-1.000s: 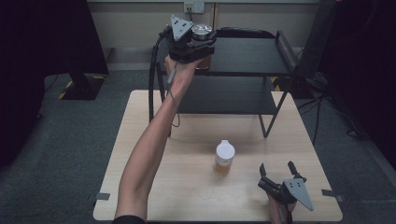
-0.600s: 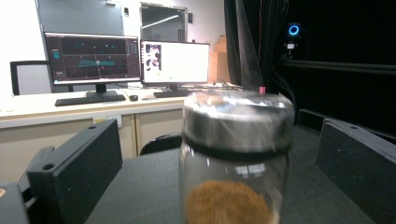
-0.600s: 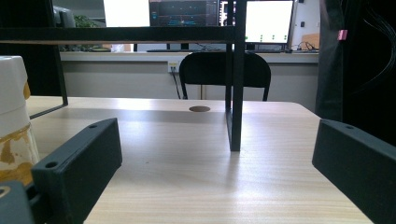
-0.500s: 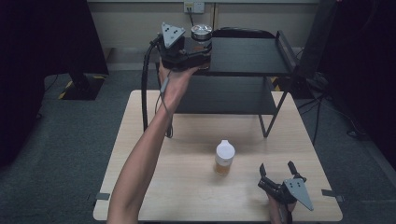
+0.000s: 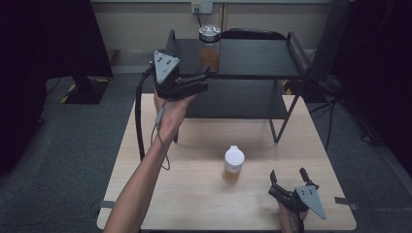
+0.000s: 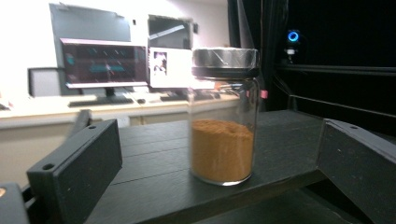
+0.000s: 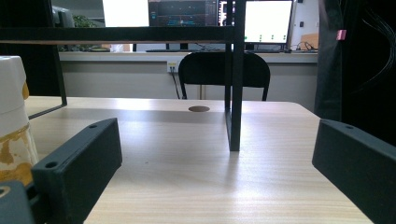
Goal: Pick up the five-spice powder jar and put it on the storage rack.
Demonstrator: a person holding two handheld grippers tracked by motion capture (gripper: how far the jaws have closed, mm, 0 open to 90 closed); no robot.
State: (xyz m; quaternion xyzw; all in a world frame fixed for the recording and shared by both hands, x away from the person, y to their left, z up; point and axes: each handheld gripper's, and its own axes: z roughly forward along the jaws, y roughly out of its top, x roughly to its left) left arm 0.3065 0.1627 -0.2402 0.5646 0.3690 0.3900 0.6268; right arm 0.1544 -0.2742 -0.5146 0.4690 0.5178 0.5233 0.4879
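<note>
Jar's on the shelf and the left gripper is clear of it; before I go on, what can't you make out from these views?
- Jar: what the brown powder is, no label seen, left gripper view.
- White-capped bottle: cut off by the left edge, right gripper view; label too small in the high view.
- Lower shelf: rear part shadowed under the top shelf, high view.

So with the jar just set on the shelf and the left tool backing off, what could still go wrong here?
The jar stands close to the front edge of the top shelf; the left tool, whose jaws have just been opening and now stand apart from the glass, could clip it and tip it off. The bottle on the table sits near the open right tool, so a careless reach might knock it over.
</note>
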